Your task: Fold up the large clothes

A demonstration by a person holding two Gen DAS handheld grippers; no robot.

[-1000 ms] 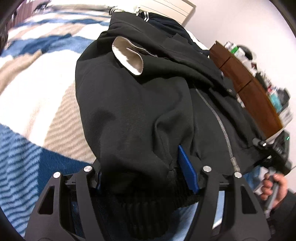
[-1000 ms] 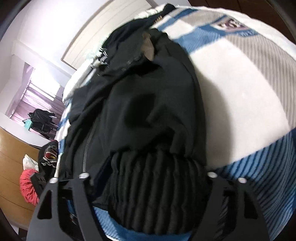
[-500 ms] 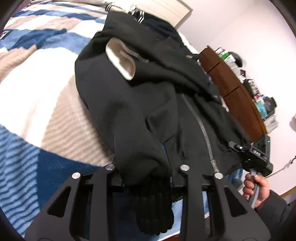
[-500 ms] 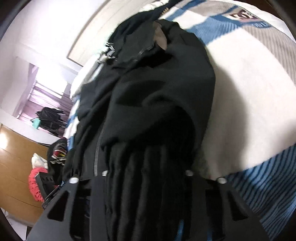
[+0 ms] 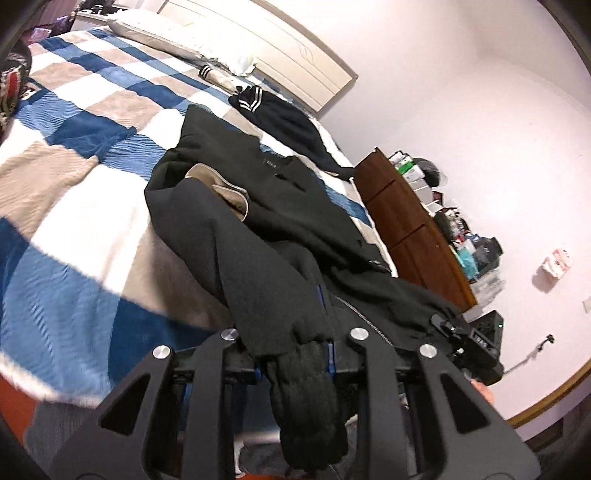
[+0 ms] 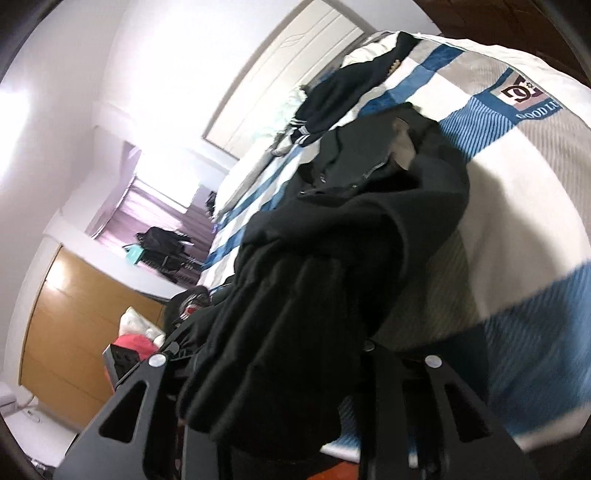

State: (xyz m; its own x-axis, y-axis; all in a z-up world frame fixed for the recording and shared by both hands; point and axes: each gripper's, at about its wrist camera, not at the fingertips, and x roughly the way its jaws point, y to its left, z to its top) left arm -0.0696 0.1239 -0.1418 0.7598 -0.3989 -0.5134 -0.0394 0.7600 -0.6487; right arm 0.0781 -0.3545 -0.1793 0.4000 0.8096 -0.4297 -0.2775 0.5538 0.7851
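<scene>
A black zip jacket [image 5: 258,229] lies on the checked bed blanket [image 5: 74,184], its pale lining showing at the collar. My left gripper [image 5: 295,354] is shut on the ribbed hem at one corner, lifted off the bed. My right gripper [image 6: 280,354] is shut on the ribbed hem [image 6: 288,332] at the other corner, which drapes over the jaws and hides the fingertips. The jacket [image 6: 369,206] stretches away over the bed in the right wrist view. The right gripper also shows in the left wrist view [image 5: 465,343].
A dark garment with white-striped cuffs [image 5: 280,114] lies further up the bed near the pillow [image 5: 177,33]. A brown dresser [image 5: 410,229] with clutter stands beside the bed. A wooden wardrobe [image 6: 66,317] and a red item [image 6: 133,343] are on the other side.
Both grippers closed on the ribbed hem and have lifted and pulled back, raising the jacket's bottom edge off the bed. More of the room and bed is in view.
</scene>
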